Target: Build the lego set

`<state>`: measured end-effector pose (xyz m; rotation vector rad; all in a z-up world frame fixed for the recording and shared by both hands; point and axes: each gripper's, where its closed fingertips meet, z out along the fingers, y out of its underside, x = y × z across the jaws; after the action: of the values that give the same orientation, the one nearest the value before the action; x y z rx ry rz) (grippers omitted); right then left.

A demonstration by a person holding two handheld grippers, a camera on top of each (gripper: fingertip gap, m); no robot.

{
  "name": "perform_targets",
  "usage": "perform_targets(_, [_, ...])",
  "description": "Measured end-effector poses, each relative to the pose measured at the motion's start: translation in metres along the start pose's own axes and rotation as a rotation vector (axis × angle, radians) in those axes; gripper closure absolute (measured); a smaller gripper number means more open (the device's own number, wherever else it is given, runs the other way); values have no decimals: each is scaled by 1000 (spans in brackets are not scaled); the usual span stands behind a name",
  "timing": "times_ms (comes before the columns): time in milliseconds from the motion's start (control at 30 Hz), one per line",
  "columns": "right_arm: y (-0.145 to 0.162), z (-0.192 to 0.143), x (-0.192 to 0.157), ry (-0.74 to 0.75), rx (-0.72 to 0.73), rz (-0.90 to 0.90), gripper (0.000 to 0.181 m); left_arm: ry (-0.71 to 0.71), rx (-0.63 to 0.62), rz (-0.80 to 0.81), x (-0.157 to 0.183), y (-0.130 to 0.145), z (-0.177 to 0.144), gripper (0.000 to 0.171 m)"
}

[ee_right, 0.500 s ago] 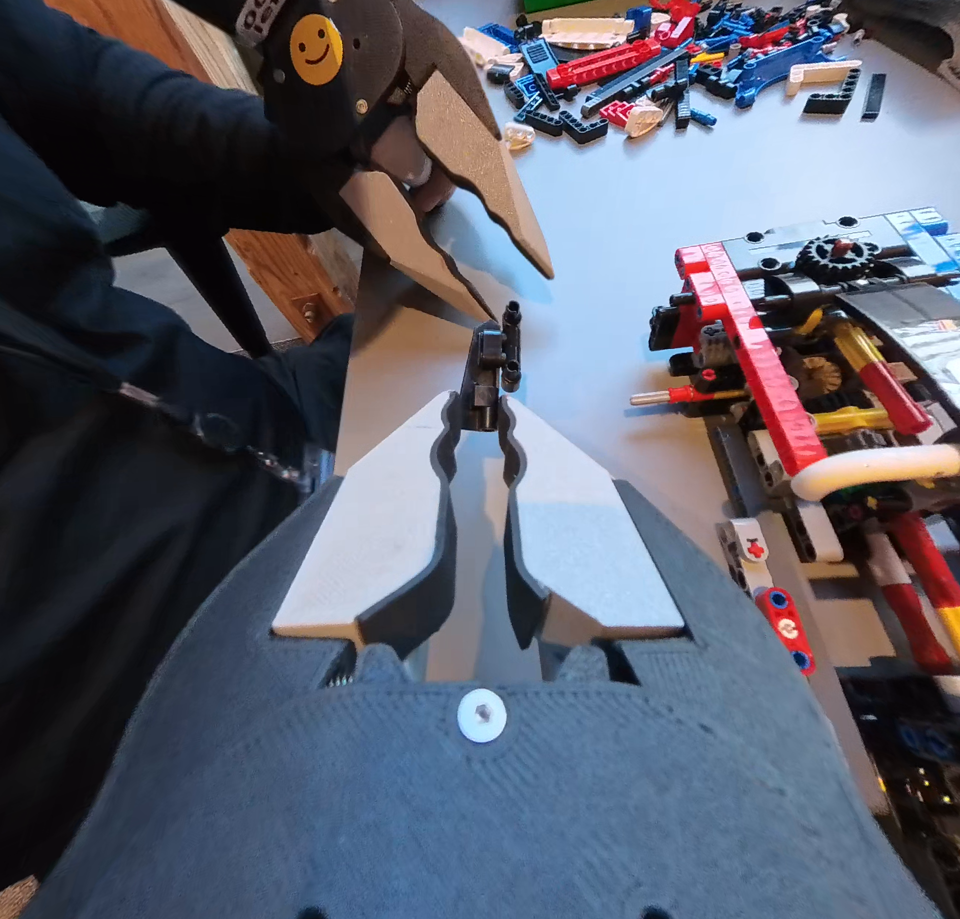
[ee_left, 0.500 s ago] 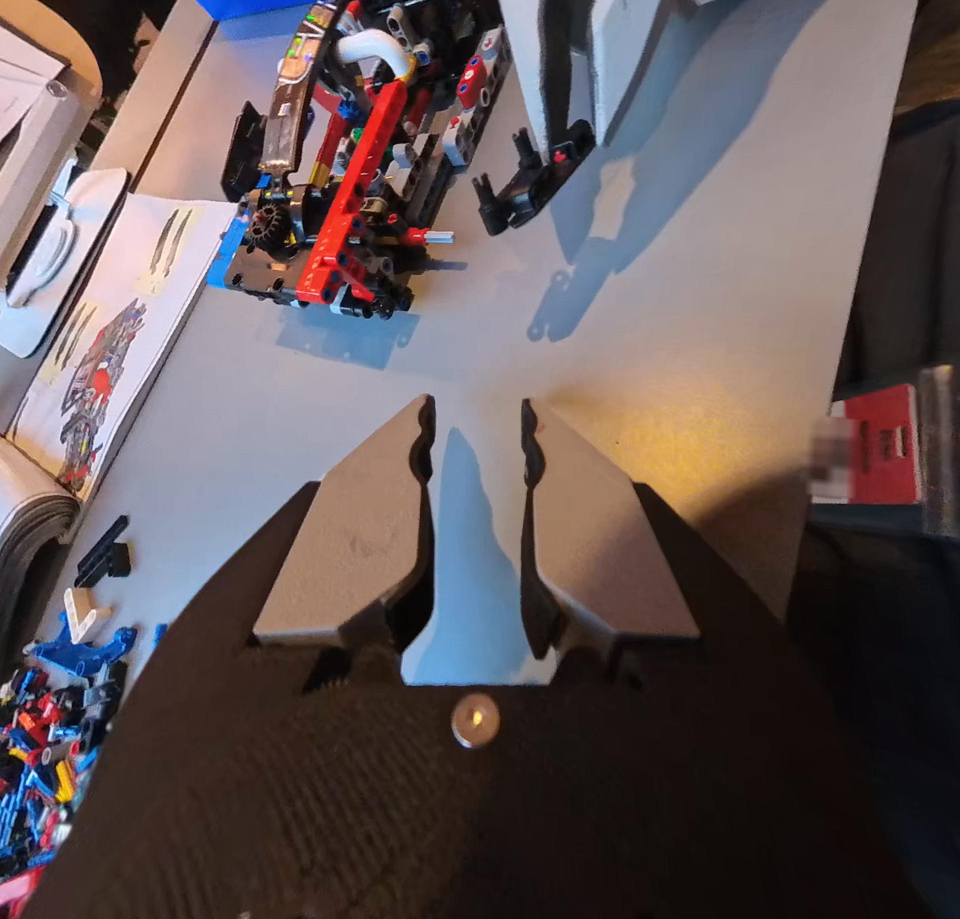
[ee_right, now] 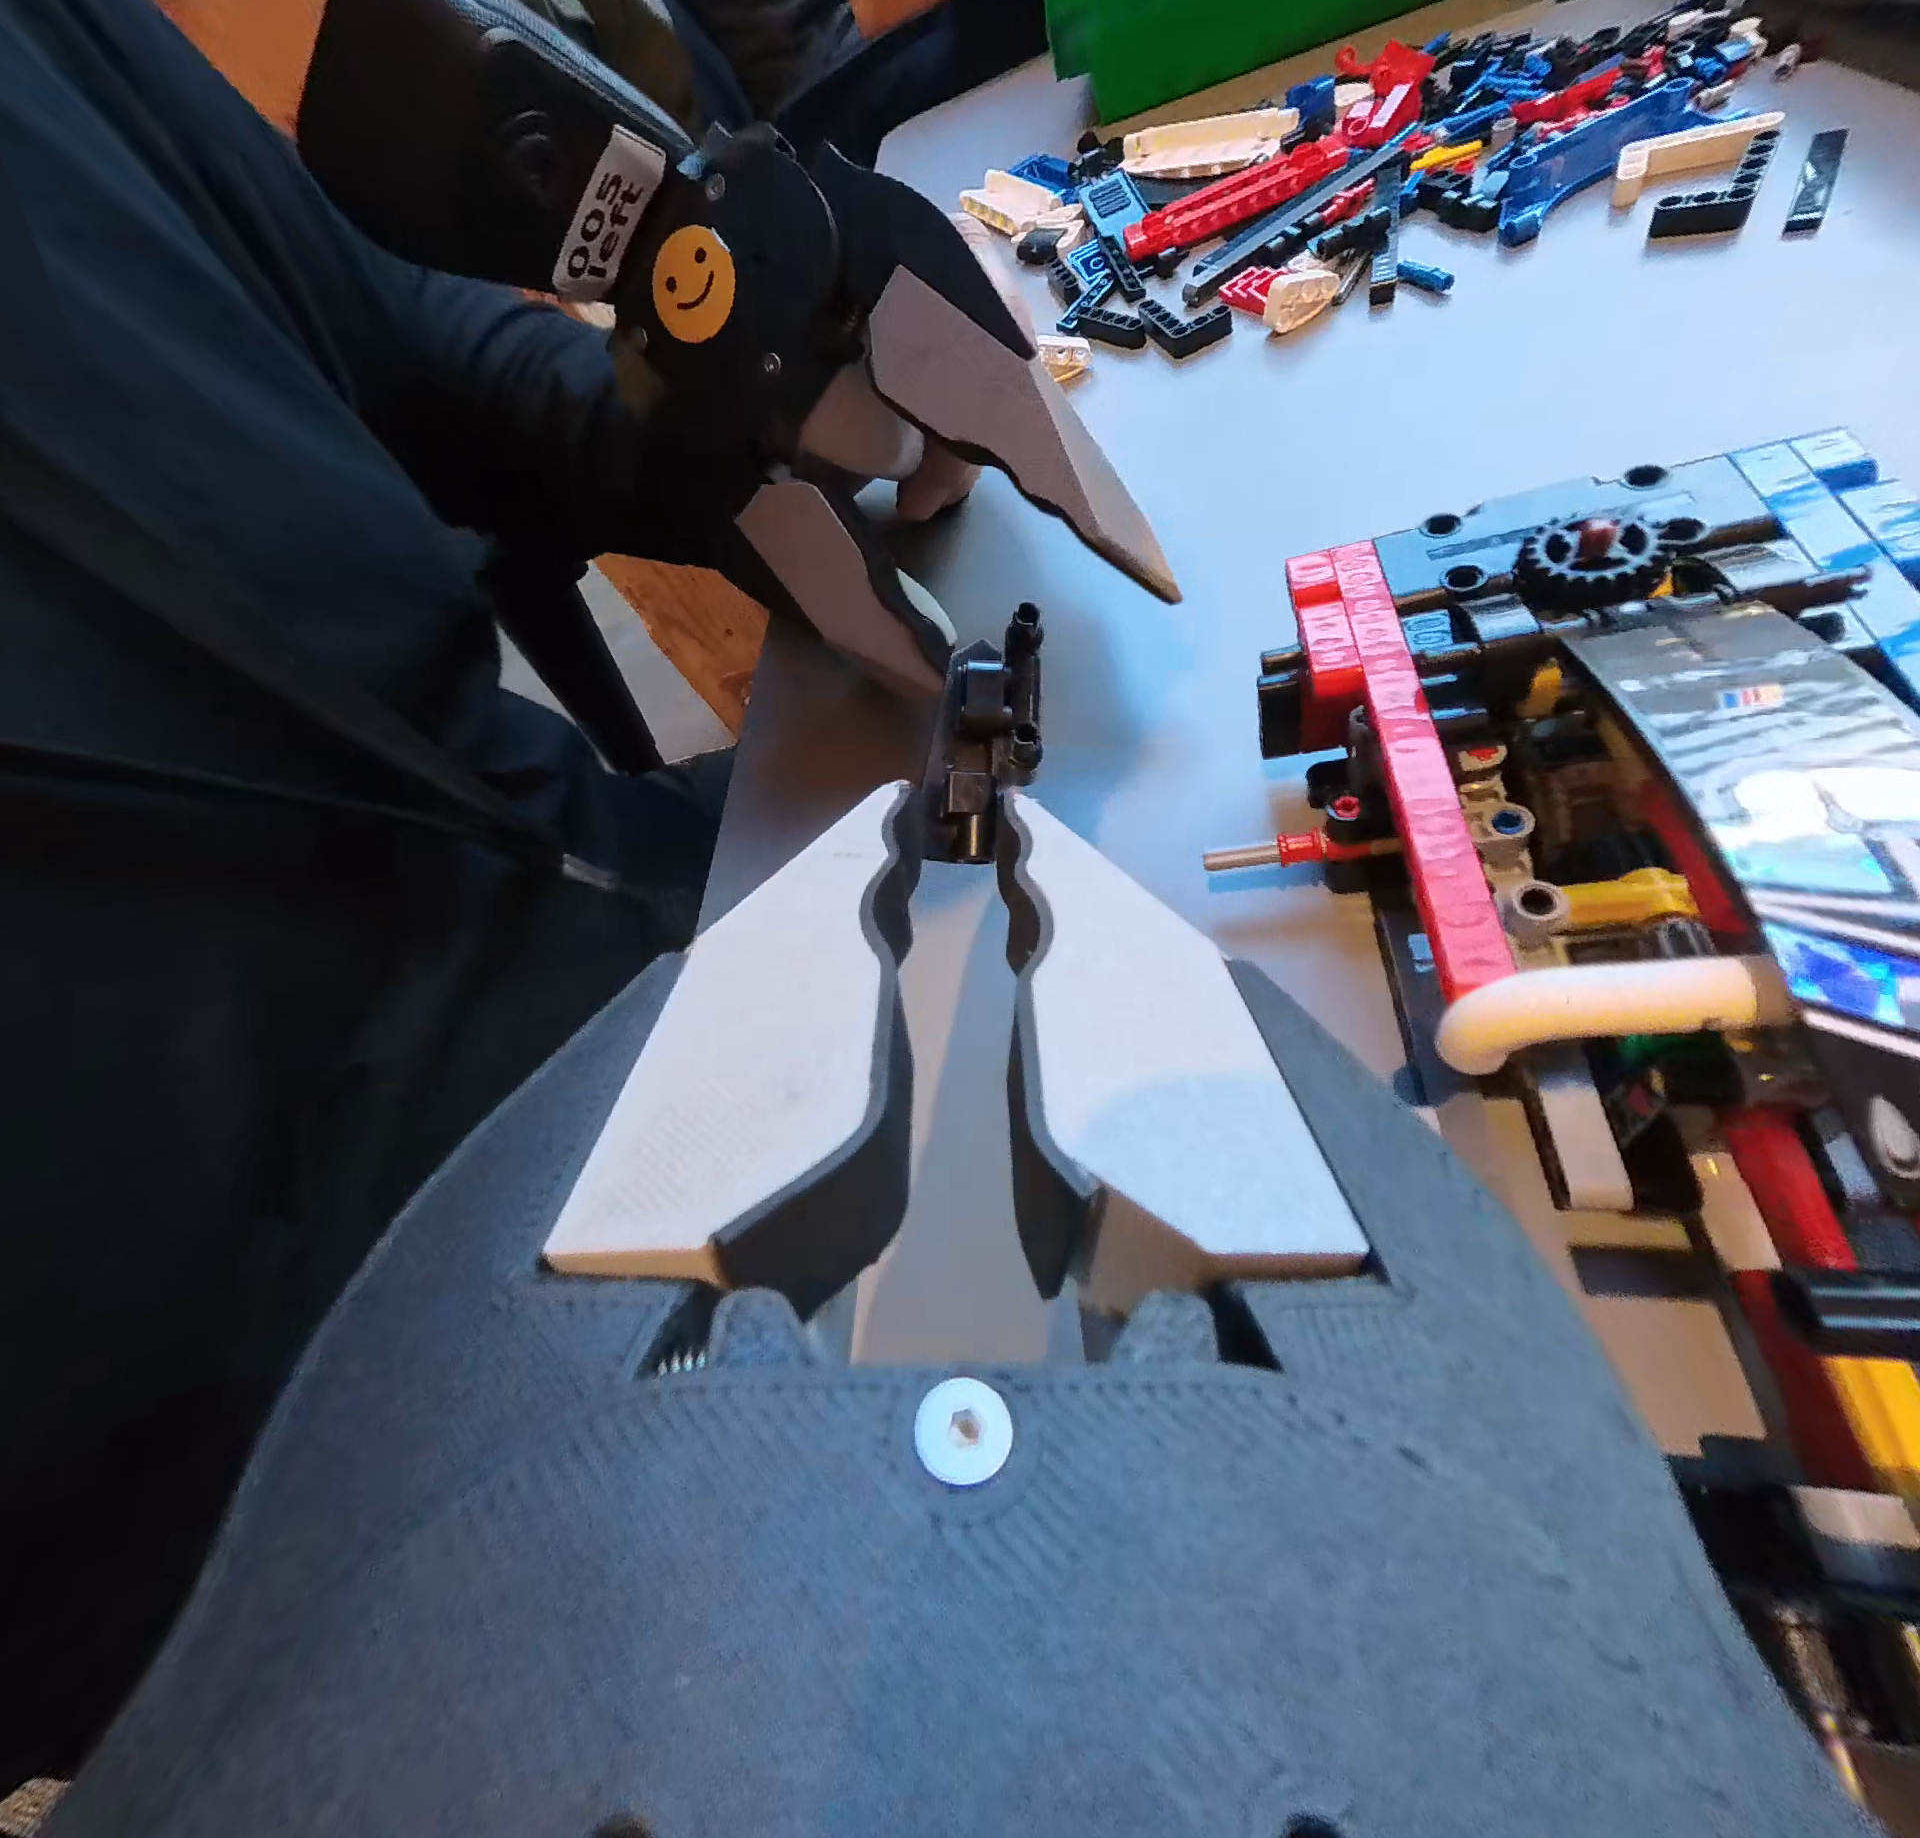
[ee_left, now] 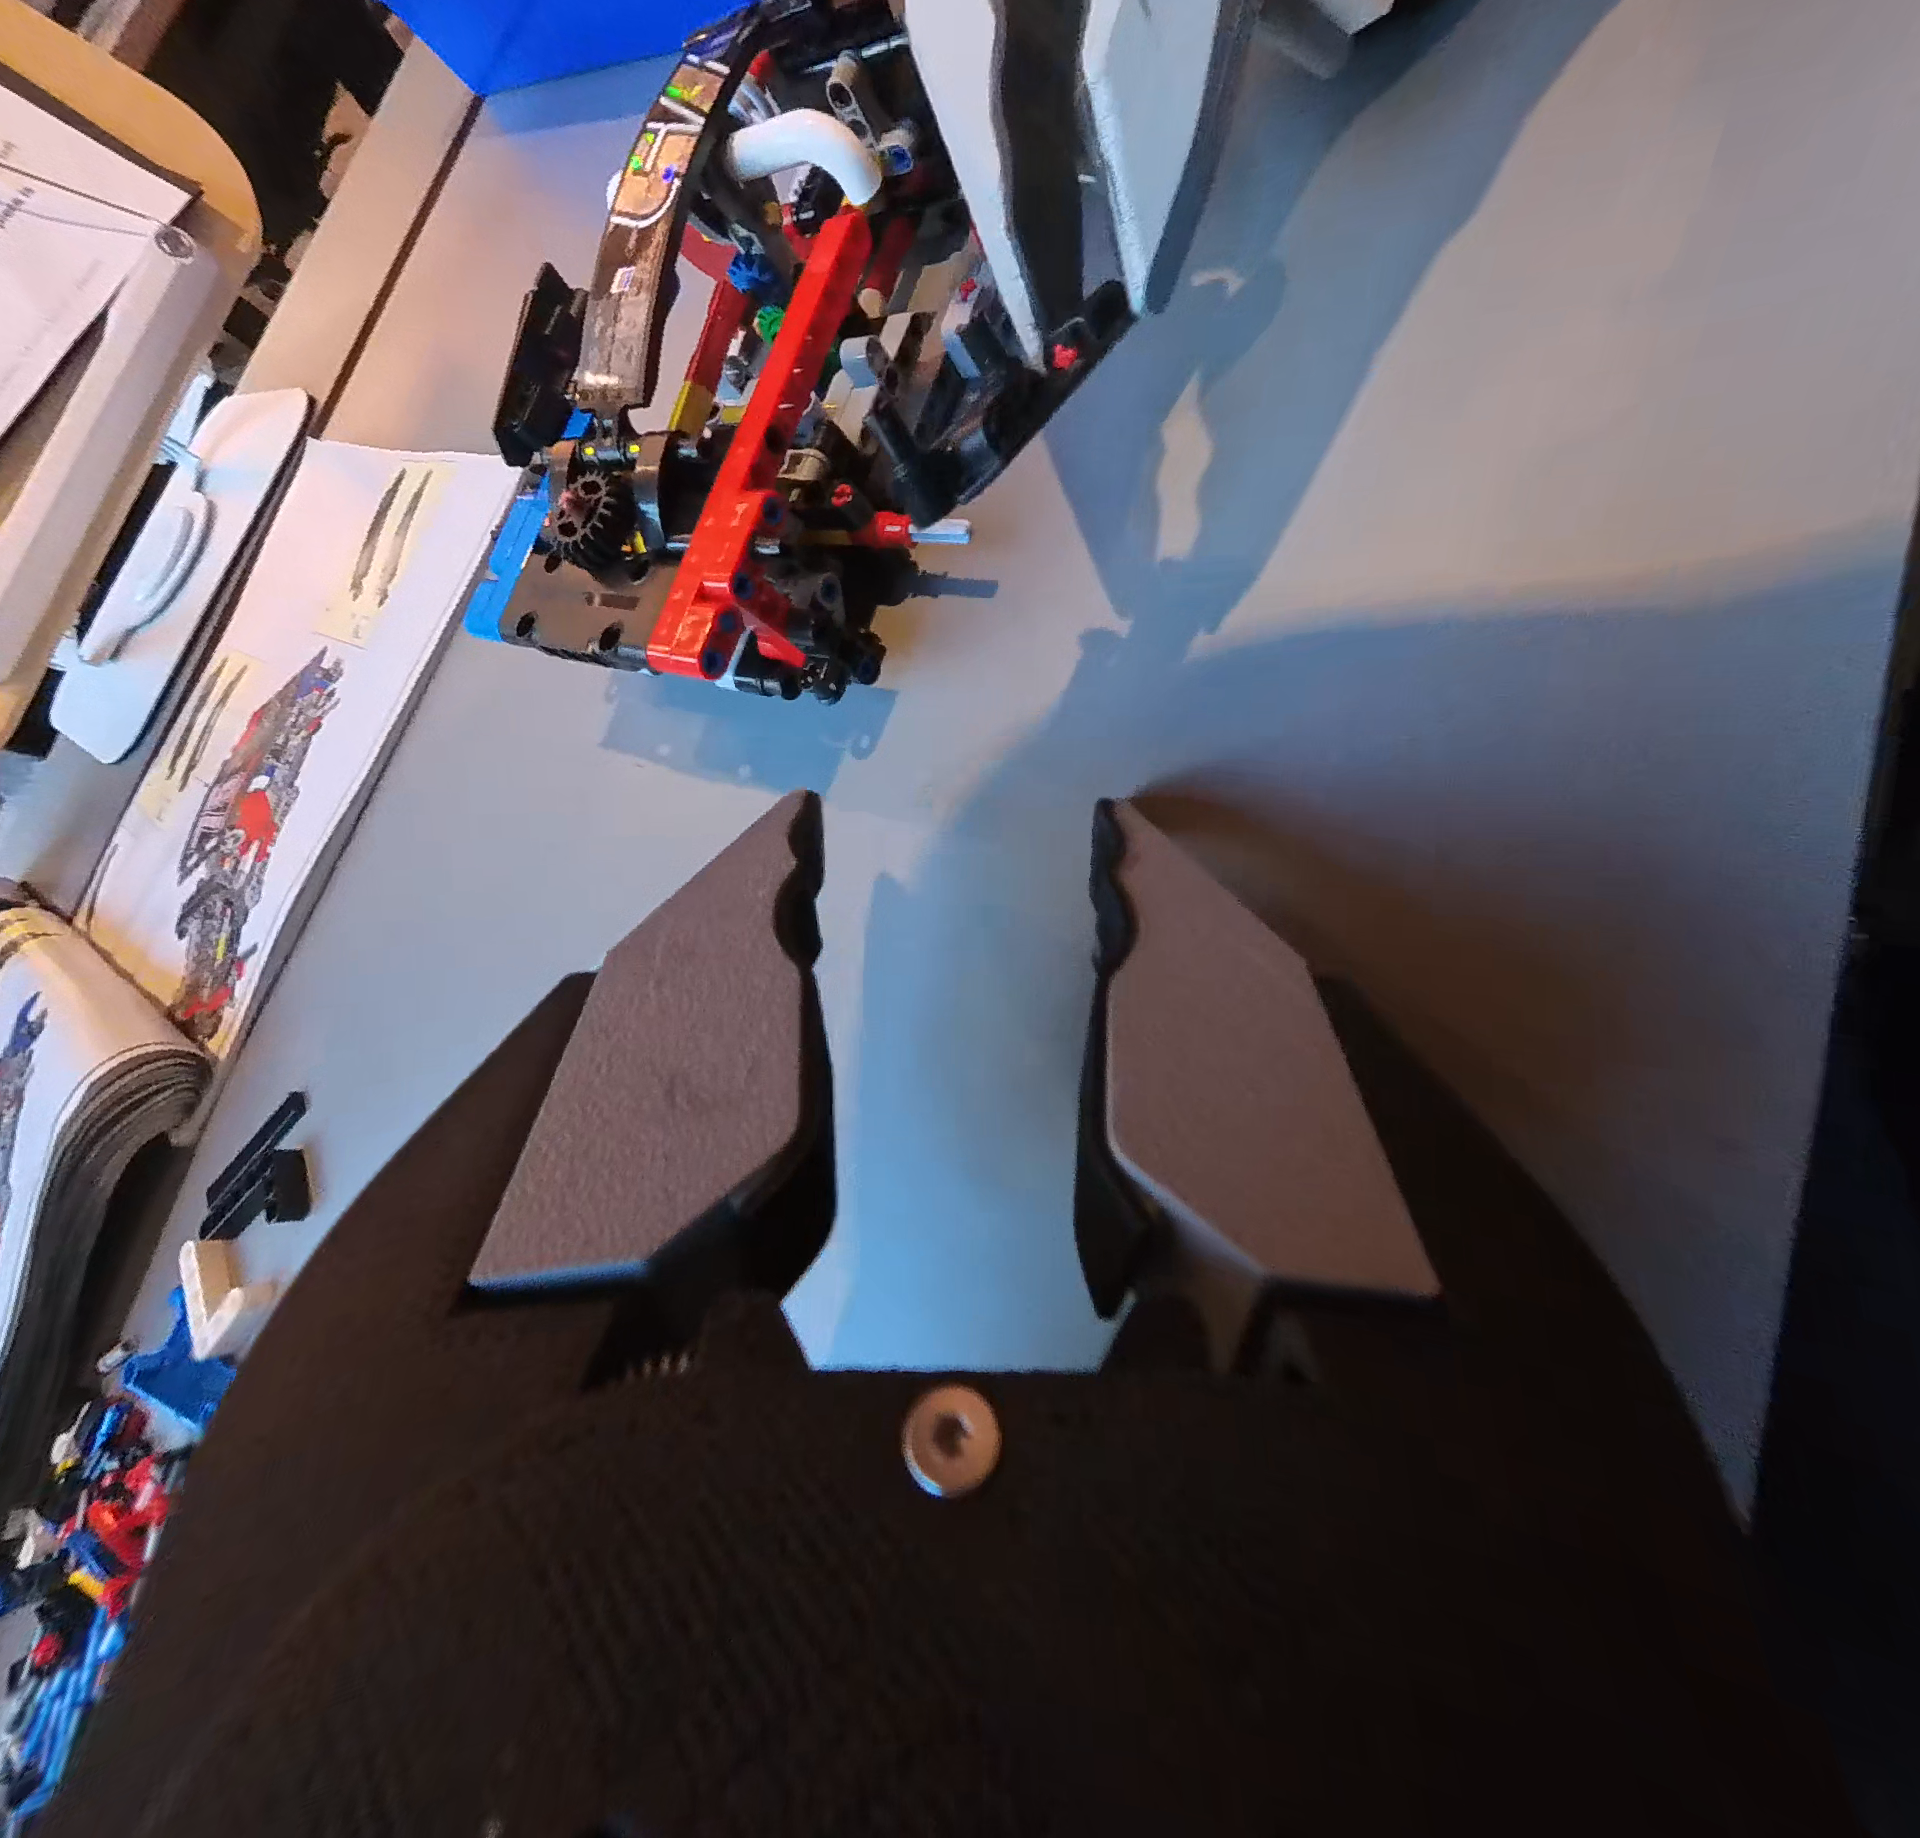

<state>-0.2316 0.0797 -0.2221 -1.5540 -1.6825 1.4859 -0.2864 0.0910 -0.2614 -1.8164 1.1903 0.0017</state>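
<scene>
— Is the car (ee_right: 1621,853) done?
— No. The right tongs (ee_right: 951,812) pinch a black part (ee_right: 982,739), car to their right. Left tongs (ee_left: 956,832) gape, empty. Loose bricks (ee_right: 1382,188) wait beyond.

- We see a pale grey table (ee_left: 1507,645) under warm light, crossed by long blue-tinted shadows.
- A second grey table (ee_left: 416,261) butts against it on the left wrist view's far side.
- Beyond our table's edge lies a wooden floor (ee_right: 208,43).
- A dark chair leg (ee_right: 582,666) stands there.
</scene>
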Motion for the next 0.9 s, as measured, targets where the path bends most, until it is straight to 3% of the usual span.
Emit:
perform_targets(133, [-4, -1, -3, -2, 14, 31, 170, 13, 46, 1, 0, -12, -2, 120])
perform_targets(333, [3, -3, -11, -38, 10, 124, 170, 17, 130, 100, 2, -50, -14, 138])
perform_targets(600, [5, -8, -10, -30, 9, 167, 170, 7, 135, 178, 17, -63, -15, 160])
perform_targets(767, [22, -2, -1, 180, -137, -175, 170, 270, -70, -268, 32, -14, -1, 136])
perform_targets(833, [17, 2, -4, 225, -124, -313, 170, 409, -27, -439, 37, -19, -3, 136])
perform_targets(900, [17, 6, -5, 257, -142, -415, 170, 475, 113, -522, 32, -41, -11, 140])
